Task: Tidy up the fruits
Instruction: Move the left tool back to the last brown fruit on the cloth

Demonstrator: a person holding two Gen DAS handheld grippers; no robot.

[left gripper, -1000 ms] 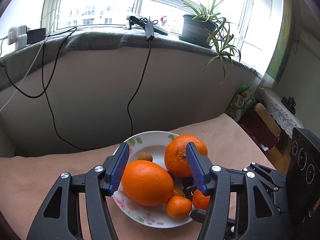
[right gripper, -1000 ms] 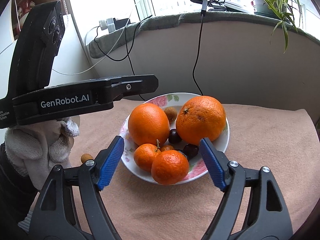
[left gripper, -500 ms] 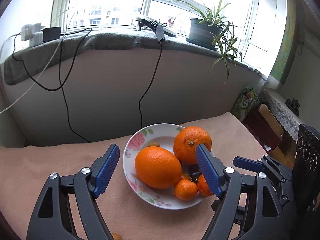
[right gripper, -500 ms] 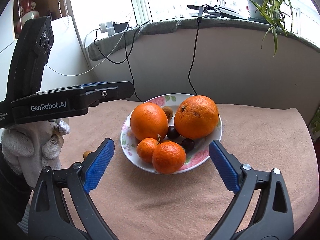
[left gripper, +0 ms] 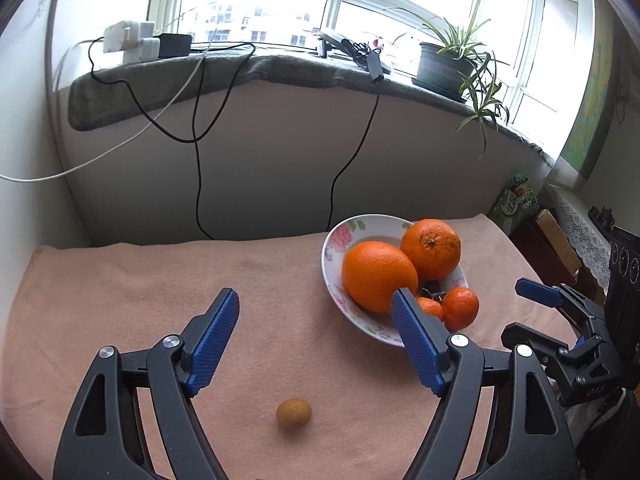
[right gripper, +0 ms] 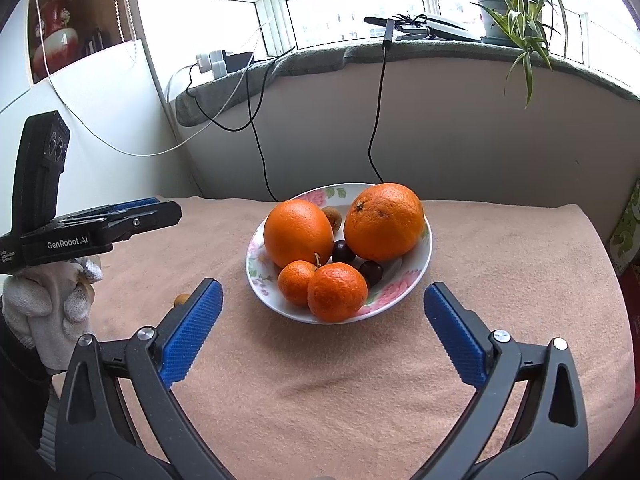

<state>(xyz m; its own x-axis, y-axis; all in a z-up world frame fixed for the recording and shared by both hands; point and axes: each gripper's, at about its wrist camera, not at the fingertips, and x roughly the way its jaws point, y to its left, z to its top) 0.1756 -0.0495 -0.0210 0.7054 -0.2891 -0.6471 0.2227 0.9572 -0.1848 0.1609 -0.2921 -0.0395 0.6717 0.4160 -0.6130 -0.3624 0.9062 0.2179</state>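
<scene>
Currently left tongs (left gripper: 316,312) gape empty above a small brown fruit (left gripper: 293,412) on the worktop (left gripper: 140,280); right tongs (right gripper: 322,304) opening, empty, before the bowl (right gripper: 416,268).

spider plant (left gripper: 448,65) on sill w/ chargers (left gripper: 132,40) — cables (left gripper: 198,152) hang, red vase (right gripper: 52,44).

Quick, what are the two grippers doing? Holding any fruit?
Left gripper: open, holding nothing.
Right gripper: jaws opening, nothing between them.
</scene>
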